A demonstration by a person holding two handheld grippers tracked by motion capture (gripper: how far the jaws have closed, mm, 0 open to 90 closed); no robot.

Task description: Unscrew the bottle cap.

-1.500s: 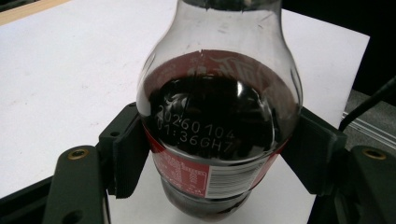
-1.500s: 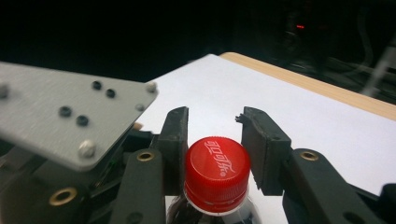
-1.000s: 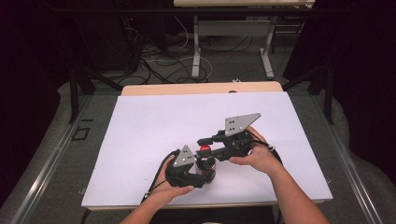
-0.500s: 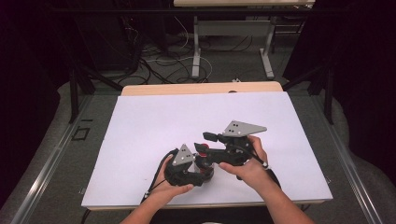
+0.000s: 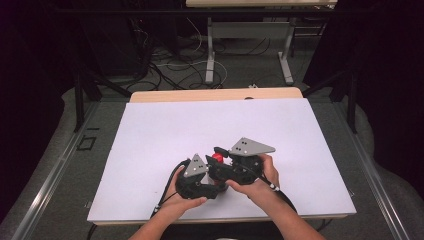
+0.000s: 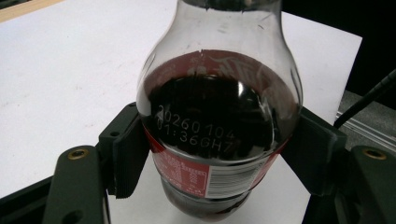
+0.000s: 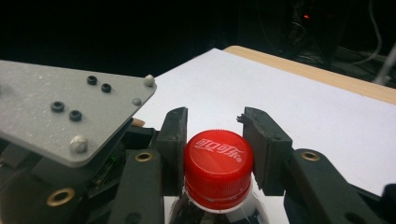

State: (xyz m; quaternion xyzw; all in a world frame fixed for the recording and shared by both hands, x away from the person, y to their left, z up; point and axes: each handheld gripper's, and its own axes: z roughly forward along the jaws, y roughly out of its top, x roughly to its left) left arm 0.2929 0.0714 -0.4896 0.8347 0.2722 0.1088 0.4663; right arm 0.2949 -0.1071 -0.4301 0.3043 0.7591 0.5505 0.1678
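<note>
A cola bottle point(image 6: 219, 116) with dark drink and a red label stands upright on the white sheet. My left gripper point(image 6: 219, 149) is shut on its lower body, one pad point(image 6: 126, 149) on each side. My right gripper point(image 7: 216, 121) has just been closing and is shut on the bottle's red cap point(image 7: 218, 156), with its pads against the cap's two sides. In the high view both hands meet near the table's front edge: the left gripper point(image 5: 210, 176) sits low, the right gripper point(image 5: 221, 160) sits at the red cap point(image 5: 217, 156). The bottle's body is hidden there.
The white sheet point(image 5: 200, 125) covers a wooden table whose bare far edge point(image 5: 215, 95) shows. The left gripper's grey plate point(image 7: 65, 116) lies close beside the right gripper's jaws. Table legs and cables point(image 5: 200, 60) lie on the floor beyond.
My right hand has brought its gripper nearer and a little leftward, down to the cap. The left hand and the bottle have stayed still.
</note>
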